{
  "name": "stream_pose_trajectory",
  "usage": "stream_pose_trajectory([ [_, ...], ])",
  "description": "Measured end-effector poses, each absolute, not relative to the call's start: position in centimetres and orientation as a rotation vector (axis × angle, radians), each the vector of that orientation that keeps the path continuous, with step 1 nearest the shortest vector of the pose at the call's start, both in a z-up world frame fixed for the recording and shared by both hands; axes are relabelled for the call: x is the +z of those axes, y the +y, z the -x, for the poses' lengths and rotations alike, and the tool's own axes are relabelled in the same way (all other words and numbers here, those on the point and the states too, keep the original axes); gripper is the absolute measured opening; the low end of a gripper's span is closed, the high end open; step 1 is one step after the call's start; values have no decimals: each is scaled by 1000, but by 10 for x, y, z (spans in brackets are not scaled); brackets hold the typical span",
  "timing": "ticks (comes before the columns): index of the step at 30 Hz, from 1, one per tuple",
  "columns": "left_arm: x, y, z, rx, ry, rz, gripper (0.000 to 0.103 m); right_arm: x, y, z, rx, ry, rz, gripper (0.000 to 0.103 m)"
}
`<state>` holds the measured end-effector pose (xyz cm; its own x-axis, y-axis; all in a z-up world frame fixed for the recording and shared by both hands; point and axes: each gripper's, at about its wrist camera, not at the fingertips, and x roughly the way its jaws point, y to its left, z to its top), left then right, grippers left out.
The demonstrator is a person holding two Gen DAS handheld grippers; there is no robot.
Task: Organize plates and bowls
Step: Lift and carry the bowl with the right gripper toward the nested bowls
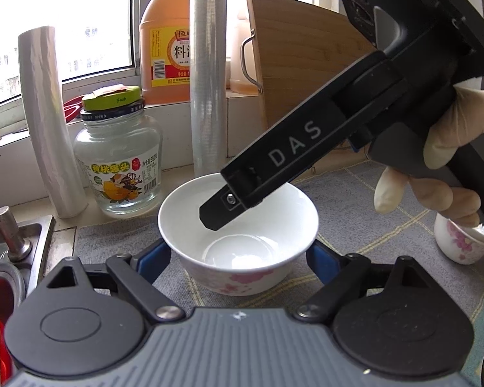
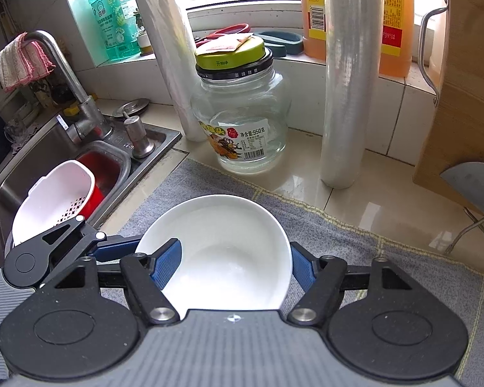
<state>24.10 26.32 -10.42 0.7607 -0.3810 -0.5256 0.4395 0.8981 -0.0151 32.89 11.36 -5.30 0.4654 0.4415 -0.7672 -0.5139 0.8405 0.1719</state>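
Both claws sat at one white round bowl with pink flowers on its side (image 1: 238,248). In the left wrist view, the left claw (image 1: 238,262) had its blue fingers (image 1: 155,258) spread wide, one on each side of the bowl, and I could not tell if they touched it. The right claw (image 2: 235,266) was spread wide too. Its left blue finger (image 2: 167,262) was inside the bowl, close to the wall, and its other blue finger was outside the far rim. In the left wrist view, one black finger of the right claw dipped into the bowl from above, held by a gloved hand (image 1: 451,161).

The bowl stood upright on a grey cloth mat (image 2: 387,258) on the counter (image 2: 355,193). A small white cup with pink flowers (image 1: 458,242) stood on the mat, off to the right. Behind the bowl stood a clear glass jar with a green lid (image 2: 242,122) and two tall rolls of clear wrap (image 2: 348,96). A steel sink (image 2: 42,167) lay to the left, with a white strainer basket (image 2: 48,206) in it.
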Motion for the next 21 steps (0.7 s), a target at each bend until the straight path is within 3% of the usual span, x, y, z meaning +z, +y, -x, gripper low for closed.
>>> stream_pose_trajectory([
  [21, -66, 210, -173, -642, 564, -205, 90, -24, 56, -224, 406, 874, 38, 78],
])
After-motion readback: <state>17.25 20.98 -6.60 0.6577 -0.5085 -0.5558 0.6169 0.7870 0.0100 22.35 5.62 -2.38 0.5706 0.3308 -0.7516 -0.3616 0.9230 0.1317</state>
